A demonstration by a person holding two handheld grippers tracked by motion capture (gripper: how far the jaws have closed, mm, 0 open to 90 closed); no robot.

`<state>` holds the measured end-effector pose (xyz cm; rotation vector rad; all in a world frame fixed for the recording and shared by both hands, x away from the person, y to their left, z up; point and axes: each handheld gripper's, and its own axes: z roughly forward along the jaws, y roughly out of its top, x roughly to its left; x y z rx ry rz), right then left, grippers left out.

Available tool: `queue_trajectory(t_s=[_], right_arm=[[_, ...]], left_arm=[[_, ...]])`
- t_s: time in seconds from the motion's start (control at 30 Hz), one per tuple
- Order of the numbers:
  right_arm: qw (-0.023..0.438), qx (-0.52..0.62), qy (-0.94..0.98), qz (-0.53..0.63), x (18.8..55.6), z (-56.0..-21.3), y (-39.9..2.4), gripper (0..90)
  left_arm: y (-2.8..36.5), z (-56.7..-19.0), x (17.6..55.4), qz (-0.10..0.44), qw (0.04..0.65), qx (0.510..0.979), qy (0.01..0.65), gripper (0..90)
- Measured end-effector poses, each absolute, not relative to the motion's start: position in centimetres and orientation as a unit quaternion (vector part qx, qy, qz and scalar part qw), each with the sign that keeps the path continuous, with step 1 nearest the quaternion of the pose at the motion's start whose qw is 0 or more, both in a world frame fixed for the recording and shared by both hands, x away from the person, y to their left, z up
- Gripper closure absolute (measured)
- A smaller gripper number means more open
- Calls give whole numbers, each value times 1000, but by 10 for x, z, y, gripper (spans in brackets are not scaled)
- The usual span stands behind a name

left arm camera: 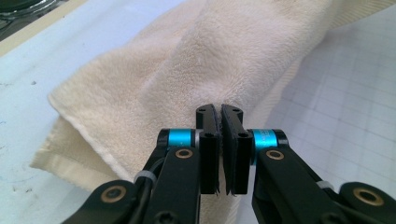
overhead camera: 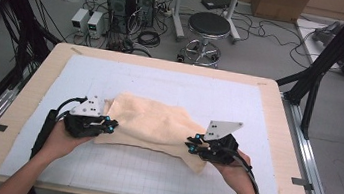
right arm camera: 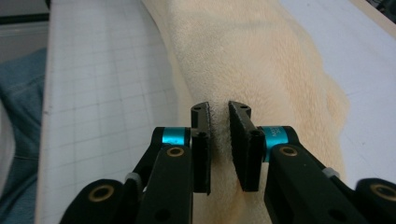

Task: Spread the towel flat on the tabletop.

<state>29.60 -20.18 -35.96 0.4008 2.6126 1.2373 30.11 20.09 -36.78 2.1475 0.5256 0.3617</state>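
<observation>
High view: a cream towel [overhead camera: 156, 122] lies bunched mid-tabletop [overhead camera: 17, 107] on the white mat [overhead camera: 159, 176]. Left tool [overhead camera: 107, 125] and right tool [overhead camera: 192, 147] each pinch a near edge, jaws closed on cloth. Thin bites like these could slip if pulled unevenly. Nothing on the mat blocks them; a stool [overhead camera: 208, 27] stands beyond.

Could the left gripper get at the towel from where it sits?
Yes, it seems so: the left gripper already has its jaws pinched on the towel's near edge, with nothing in between.
</observation>
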Motion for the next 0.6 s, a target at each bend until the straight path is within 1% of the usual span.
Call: queue_trajectory(t_s=[0.2,0.3,0.6], right_arm=[[103,124,889,429,280,-355,-201,806],[99,117,891,427,268,-358,-200,806],[67,86,898,426,226,-371,-191,811]], left_arm=[[205,-362,277,148,441,863,196,855],[209,-363,263,144,439,866,193,855],[220,-373,217,120,429,876,183,855]])
